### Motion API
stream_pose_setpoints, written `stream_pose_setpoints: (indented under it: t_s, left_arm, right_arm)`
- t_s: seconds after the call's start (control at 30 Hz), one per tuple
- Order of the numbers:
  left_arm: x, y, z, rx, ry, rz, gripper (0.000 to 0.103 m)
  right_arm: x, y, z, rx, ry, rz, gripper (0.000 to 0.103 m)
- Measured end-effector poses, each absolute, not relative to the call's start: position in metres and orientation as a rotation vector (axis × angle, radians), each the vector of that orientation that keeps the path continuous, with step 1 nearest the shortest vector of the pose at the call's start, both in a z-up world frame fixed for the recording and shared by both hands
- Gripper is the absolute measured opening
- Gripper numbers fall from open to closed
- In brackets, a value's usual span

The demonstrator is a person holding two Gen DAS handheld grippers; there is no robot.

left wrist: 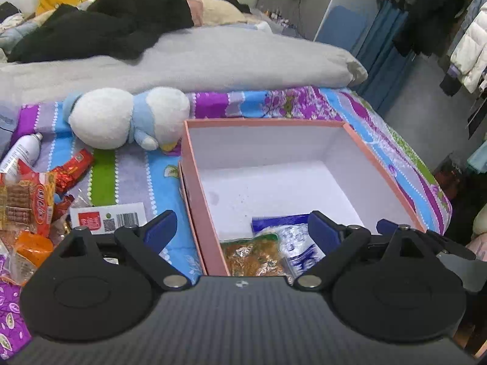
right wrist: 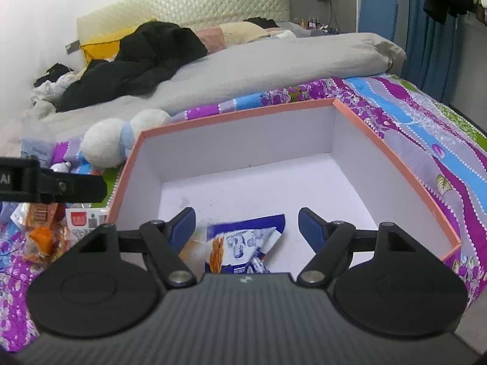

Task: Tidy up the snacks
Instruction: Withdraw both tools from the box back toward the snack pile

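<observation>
We see a pink-edged box (left wrist: 304, 164) with white inner walls sitting on the bed, and two snack packets lie in its near corner: a blue-and-white packet (left wrist: 299, 243) and a clear bag of brownish-orange snack (left wrist: 252, 255) just beside it on the left. In the right wrist view the blue-and-white packet (right wrist: 246, 240) lies between our right gripper (right wrist: 246, 222) fingers, but the pads stand clear of it, jaws spread. Our left gripper (left wrist: 242, 228) hangs over the box's near left wall, jaws wide, one finger outside the box and one inside, nothing held.

Left of the box, a loose pile of snacks (left wrist: 33, 210) rests on the bedspread: an orange biscuit pack with red lettering we can't quite read through the blur, red foil wrappers, and a white label (left wrist: 108, 219) with a red square, a barcode and a QR code. A white spray can (left wrist: 22, 152) lies beyond the pile.

The bedspread (left wrist: 274, 103) is striped in purple, blue and green with flowers. A white and pale blue plush toy (left wrist: 121, 118) lies behind the box, then a grey duvet (left wrist: 188, 60) with black clothing (left wrist: 106, 21) heaped on it. Coats hang at the right.
</observation>
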State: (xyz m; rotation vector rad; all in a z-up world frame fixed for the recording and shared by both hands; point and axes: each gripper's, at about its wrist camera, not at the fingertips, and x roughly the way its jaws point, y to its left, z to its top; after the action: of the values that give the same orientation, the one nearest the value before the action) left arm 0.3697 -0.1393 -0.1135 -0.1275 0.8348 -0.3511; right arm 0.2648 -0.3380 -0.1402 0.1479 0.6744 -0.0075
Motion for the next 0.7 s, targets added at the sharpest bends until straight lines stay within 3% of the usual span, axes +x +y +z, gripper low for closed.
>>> stream_pose_setpoints:
  t_s: [0.7]
  left_arm:
    - [0.265, -0.068, -0.082, -0.106, 0.639, -0.247, 0.095]
  right_arm:
    - [0.190, -0.278, -0.091, 0.133, 0.453, 0.095, 0.076]
